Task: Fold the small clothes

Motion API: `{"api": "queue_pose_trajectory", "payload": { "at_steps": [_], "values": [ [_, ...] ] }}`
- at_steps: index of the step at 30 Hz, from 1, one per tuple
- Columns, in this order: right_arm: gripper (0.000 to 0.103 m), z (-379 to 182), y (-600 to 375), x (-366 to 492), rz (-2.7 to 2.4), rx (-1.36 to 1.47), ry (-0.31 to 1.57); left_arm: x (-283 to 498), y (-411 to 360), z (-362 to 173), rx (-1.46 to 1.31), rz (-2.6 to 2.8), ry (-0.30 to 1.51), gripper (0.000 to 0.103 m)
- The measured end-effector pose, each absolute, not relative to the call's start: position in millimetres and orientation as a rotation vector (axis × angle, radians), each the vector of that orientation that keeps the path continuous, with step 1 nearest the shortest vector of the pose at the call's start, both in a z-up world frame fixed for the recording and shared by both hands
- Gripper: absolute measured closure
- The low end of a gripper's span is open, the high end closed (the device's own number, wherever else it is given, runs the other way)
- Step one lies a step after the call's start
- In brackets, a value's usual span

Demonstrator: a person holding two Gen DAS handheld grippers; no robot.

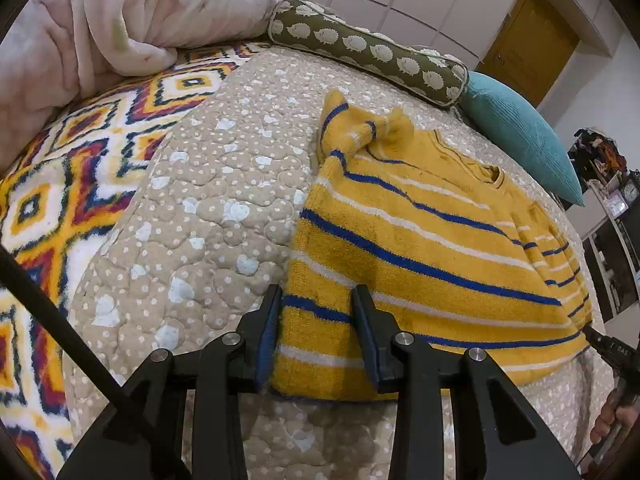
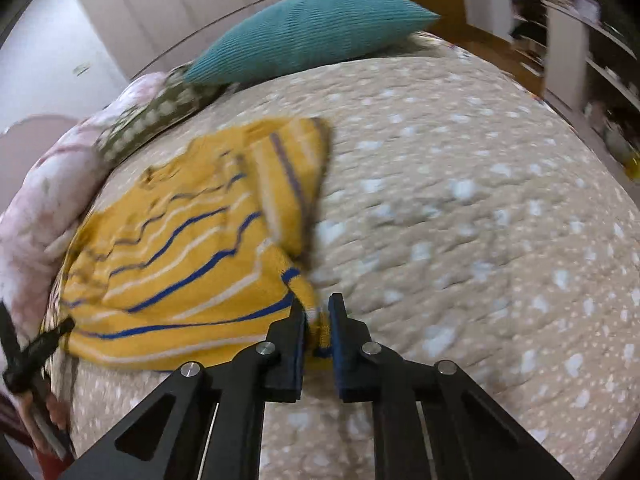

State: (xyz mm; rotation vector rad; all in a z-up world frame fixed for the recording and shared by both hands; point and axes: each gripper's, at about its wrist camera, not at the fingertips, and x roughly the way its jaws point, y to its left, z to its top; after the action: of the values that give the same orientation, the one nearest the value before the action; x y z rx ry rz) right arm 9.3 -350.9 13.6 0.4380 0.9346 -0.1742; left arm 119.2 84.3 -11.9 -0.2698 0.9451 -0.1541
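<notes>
A small yellow sweater (image 1: pixel 420 240) with blue and white stripes lies flat on the beige quilted bed (image 1: pixel 208 208). One sleeve is folded over the chest in both views. My left gripper (image 1: pixel 316 300) is open, its jaws straddling the sweater's bottom-left hem corner. My right gripper (image 2: pixel 318 312) is shut on the sweater's (image 2: pixel 180 264) bottom-right hem corner, pinching the fabric between the pads. The right wrist view is blurred by motion. The right gripper's tool also shows at the right edge of the left wrist view (image 1: pixel 612 352).
A teal pillow (image 1: pixel 524 136) and an olive patterned bolster (image 1: pixel 368 48) lie along the far edge of the bed. A pink duvet (image 1: pixel 100 28) and a colourful geometric blanket (image 1: pixel 60 200) lie to the left. Shelves (image 2: pixel 600 60) stand at the right.
</notes>
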Motion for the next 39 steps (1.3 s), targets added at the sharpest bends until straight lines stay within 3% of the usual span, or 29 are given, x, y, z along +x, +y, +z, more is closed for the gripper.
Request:
{"api": "queue_pose_trajectory", "payload": {
  "at_steps": [3, 8, 12, 14, 20, 23, 35, 37, 39],
  "values": [
    [0.090, 9, -345, 14, -0.184, 0.403, 0.952, 118, 87, -12, -0.276, -0.157, 0.948, 0.066],
    [0.061, 21, -342, 3, -0.210, 0.371, 0.917, 96, 94, -3, -0.269, -0.155, 0.924, 0.063],
    [0.052, 56, -323, -16, -0.273, 0.242, 0.815, 76, 106, 3, -0.306, -0.106, 0.898, 0.052],
    [0.048, 72, -299, -16, -0.249, 0.171, 0.769, 73, 109, 5, -0.314, -0.081, 0.894, 0.052],
    [0.048, 69, -202, 30, -0.005, 0.108, 0.806, 70, 110, 9, -0.253, -0.012, 0.875, 0.050],
    [0.048, 58, -134, 64, 0.135, 0.043, 0.837, 65, 122, 16, -0.277, 0.000, 0.844, 0.039],
    [0.048, 2, 38, 232, 0.177, -0.274, 0.994, 73, 174, 6, -0.447, -0.003, 0.870, 0.038],
    [0.041, -4, 43, 254, 0.158, -0.253, 1.055, 74, 178, 5, -0.444, 0.016, 0.869, 0.037],
    [0.022, -6, 43, 268, 0.124, -0.240, 1.088, 74, 183, 2, -0.462, 0.032, 0.875, 0.036]
  ]
}}
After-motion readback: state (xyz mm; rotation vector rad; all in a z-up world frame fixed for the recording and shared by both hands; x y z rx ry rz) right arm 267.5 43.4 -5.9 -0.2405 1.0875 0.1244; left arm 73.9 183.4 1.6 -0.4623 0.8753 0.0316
